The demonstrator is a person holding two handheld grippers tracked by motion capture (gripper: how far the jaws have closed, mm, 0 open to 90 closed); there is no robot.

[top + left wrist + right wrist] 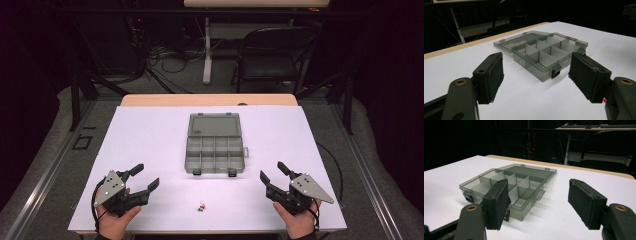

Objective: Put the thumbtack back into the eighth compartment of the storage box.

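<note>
Near edge, centre: small red and green bits [201, 206], too small to identify
Near left: left gripper [145, 177], jaws spread, holding nothing
Near right: right gripper [272, 172], jaws spread, empty
Mid-table: organiser box [214, 155], compartments bare
Far side: lid [214, 124] lying open, flat on white table [150, 135]

Dark room, grey floor [45, 150], 1 black folding chair [270, 55], tangled cables [167, 57], pale desk [255, 4] behind.
</note>
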